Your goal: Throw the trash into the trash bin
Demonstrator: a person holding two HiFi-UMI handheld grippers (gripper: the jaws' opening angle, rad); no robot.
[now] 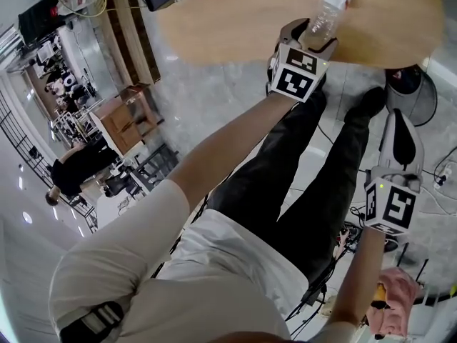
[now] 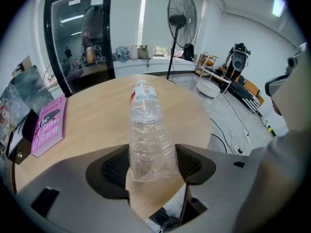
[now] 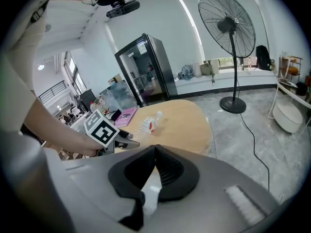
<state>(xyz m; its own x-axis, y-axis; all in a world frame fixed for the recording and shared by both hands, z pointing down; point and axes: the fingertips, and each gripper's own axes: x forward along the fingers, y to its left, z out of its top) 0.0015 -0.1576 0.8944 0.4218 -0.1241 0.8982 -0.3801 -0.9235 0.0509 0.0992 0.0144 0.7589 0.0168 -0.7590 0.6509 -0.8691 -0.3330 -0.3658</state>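
Observation:
A clear, empty plastic bottle (image 1: 329, 8) with a red-and-white label sticks out over the round wooden table (image 1: 235, 27). My left gripper (image 1: 308, 38) is shut on its lower end. In the left gripper view both dark pads (image 2: 115, 169) press against the bottle (image 2: 147, 130), which points away over the tabletop (image 2: 97, 125). The right gripper view shows that bottle (image 3: 147, 124) tilted over the table beside the left gripper's marker cube (image 3: 102, 128). My right gripper (image 1: 398, 120) hangs off the table over the floor, shut with nothing between its pads (image 3: 170, 171).
A pink book (image 2: 48, 125) lies at the table's far side. A standing fan (image 3: 228, 28) and its round base (image 1: 410, 84) stand on the grey floor right of the table. A black glass-door fridge (image 2: 77, 38) stands behind. Cables (image 1: 350, 227) lie near my legs.

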